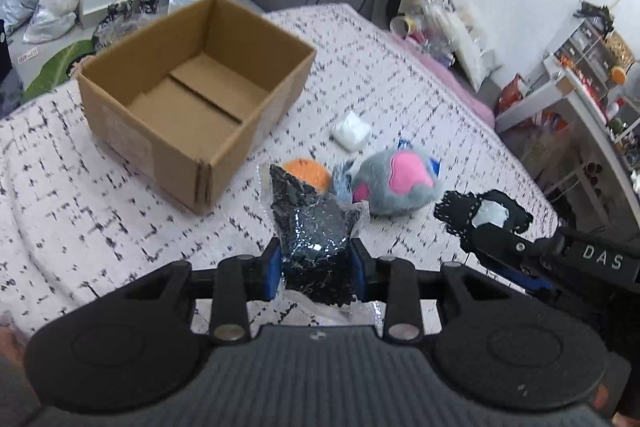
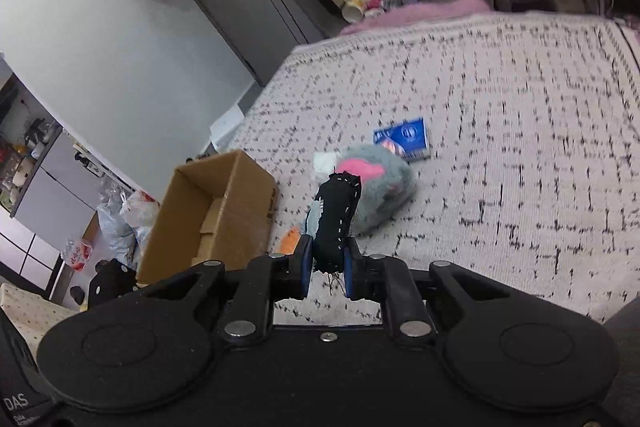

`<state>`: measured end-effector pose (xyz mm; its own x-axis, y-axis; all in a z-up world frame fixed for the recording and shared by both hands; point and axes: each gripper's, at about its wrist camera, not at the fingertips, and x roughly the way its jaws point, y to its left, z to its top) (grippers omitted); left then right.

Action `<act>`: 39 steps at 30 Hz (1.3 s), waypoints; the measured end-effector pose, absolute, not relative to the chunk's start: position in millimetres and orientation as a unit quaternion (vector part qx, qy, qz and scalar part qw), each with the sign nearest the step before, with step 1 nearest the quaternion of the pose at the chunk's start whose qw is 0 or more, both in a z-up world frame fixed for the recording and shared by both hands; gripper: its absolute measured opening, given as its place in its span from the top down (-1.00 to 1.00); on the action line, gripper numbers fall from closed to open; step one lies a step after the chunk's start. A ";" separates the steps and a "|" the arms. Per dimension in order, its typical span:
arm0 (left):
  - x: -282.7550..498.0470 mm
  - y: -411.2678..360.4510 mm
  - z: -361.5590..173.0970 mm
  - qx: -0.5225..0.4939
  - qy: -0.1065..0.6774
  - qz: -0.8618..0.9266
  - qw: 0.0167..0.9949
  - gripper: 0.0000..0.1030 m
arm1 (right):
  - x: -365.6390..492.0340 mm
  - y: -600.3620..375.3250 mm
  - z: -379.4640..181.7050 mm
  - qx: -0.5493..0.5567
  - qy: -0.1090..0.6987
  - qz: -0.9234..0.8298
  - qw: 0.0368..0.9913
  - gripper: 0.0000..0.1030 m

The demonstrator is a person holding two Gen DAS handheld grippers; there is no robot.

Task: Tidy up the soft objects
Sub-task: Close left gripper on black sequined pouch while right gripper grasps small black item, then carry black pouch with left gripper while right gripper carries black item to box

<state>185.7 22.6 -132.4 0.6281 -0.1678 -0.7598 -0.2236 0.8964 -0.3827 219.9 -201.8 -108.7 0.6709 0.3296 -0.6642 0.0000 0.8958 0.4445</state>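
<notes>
My left gripper (image 1: 316, 259) is shut on a clear bag of black shredded stuff (image 1: 312, 223), held above the bed. My right gripper (image 2: 327, 263) is shut on a black stitched felt pouch (image 2: 338, 211); the pouch also shows in the left wrist view (image 1: 480, 213) at the right. An open, empty cardboard box (image 1: 192, 99) stands on the bed, also seen in the right wrist view (image 2: 216, 211). A grey and pink plush toy (image 1: 396, 183) (image 2: 380, 187), an orange ball (image 1: 308, 173) and a white soft square (image 1: 352, 131) lie beside the box.
The bed cover (image 2: 520, 147) is white with black dashes. A blue packet (image 2: 404, 139) lies past the plush. Shelves with clutter (image 1: 592, 67) stand to the right of the bed. Bags (image 1: 44, 3) lie on the floor behind the box.
</notes>
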 end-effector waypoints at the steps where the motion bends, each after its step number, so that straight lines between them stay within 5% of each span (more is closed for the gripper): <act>1: 183.8 23.6 -128.5 -0.227 0.426 0.017 0.875 0.35 | 218.6 -201.3 -104.9 0.207 0.390 0.094 0.892 0.69; 39: 227.6 122.5 -86.4 -0.229 0.379 0.061 0.895 0.35 | 265.0 -118.0 -76.0 0.166 0.347 0.161 0.909 0.69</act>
<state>227.6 122.5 -86.4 0.7058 -0.0651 -0.7054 -0.2825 0.8873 -0.3645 265.0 -118.0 -76.0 0.7075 0.4077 -0.5772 -0.1766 0.8929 0.4142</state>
